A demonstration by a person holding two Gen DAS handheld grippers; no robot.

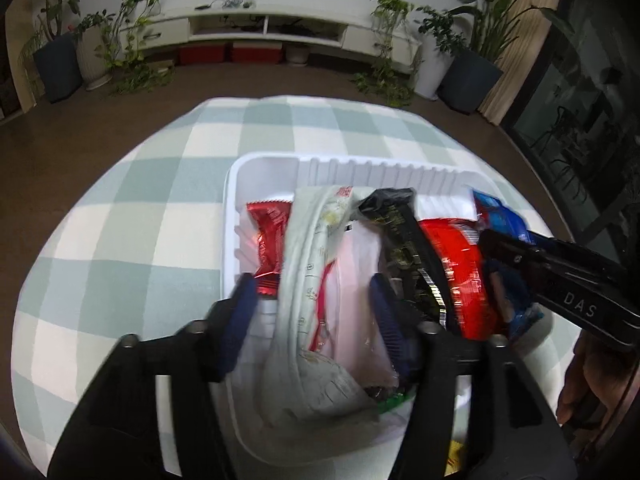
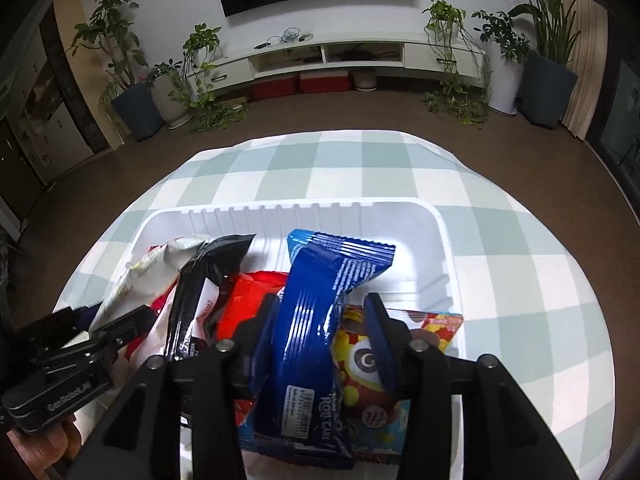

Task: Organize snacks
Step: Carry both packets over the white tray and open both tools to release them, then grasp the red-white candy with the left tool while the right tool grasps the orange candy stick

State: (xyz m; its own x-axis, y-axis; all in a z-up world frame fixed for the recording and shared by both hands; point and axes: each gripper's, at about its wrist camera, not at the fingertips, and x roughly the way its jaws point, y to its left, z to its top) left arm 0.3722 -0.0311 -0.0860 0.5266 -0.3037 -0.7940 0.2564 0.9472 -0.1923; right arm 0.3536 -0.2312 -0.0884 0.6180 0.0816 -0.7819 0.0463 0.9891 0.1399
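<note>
A white tray stands on the table, which has a green and white checked cloth, and the snacks are packed inside it. The left gripper is spread, with a whitish packet between its fingers; the pads do not seem to press on it. Beside this packet lie a small red packet toward the left wall of the tray, a black packet and a bigger red packet. The right gripper is also spread, around a blue packet that leans toward the far wall. A yellow and red candy bag lies just beside it, near the right wall.
</note>
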